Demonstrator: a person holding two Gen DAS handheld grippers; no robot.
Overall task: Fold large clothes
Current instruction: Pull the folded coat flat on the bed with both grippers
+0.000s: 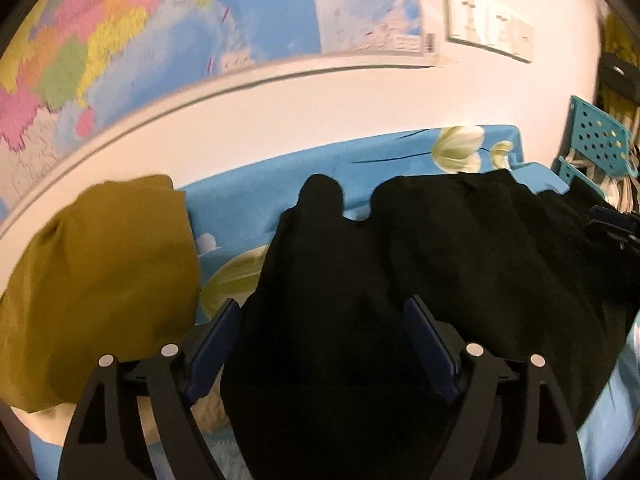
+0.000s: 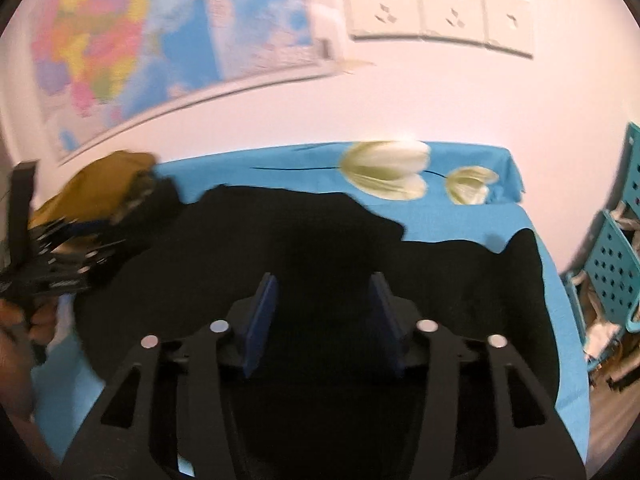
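Note:
A large black garment [image 1: 440,240] lies spread over the blue tulip-print sheet [image 1: 240,200]. My left gripper [image 1: 322,306] hovers over its left part, jaws wide apart, nothing pinched between the blue pads. In the right wrist view the same black garment [image 2: 320,232] covers the sheet [image 2: 460,220]. My right gripper [image 2: 322,280] stands open above the cloth's middle, with no fold caught between its pads. The left gripper [image 2: 60,264] shows blurred at the left edge, with a hand [image 2: 16,332] below it.
A mustard-yellow garment [image 1: 100,272] sits bunched at the left, against the wall [image 2: 100,184]. A teal perforated rack [image 1: 596,140] stands off the bed's right end [image 2: 612,256]. A colourful map [image 1: 120,40] and sockets [image 2: 440,12] hang on the wall behind.

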